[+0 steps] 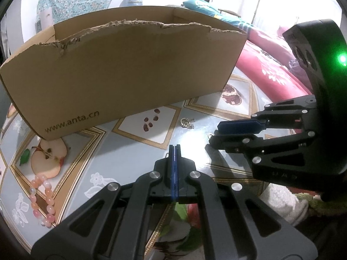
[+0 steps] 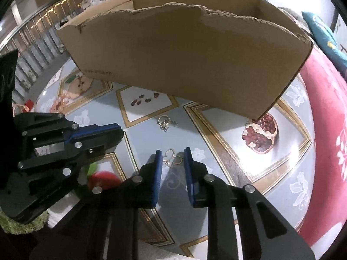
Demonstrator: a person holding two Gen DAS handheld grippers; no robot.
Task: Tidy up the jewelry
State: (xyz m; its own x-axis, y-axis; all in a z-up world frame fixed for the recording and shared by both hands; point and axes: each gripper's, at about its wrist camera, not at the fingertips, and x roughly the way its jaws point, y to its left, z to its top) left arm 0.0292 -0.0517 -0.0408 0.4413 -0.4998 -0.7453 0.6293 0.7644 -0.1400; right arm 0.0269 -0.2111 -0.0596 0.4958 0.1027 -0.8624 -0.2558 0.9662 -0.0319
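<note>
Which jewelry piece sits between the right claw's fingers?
The gold butterfly-shaped piece, lying flat between the open right claw. The ring-and-charm piece lies farther toward the box; the pink bead bracelet is far left.

A fruit-printed tabletop (image 2: 288, 195) is filling the scene; a red floral quilt (image 1: 271, 69) is lying at three o'clock, daylight glaring at twelve.

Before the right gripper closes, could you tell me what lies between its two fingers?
In the right wrist view, a gold butterfly-shaped ornament lies on the table between the open right gripper's fingers.

A home: fruit-print tablecloth (image 2: 216, 130), red floral quilt (image 1: 271, 65) beside it.
</note>
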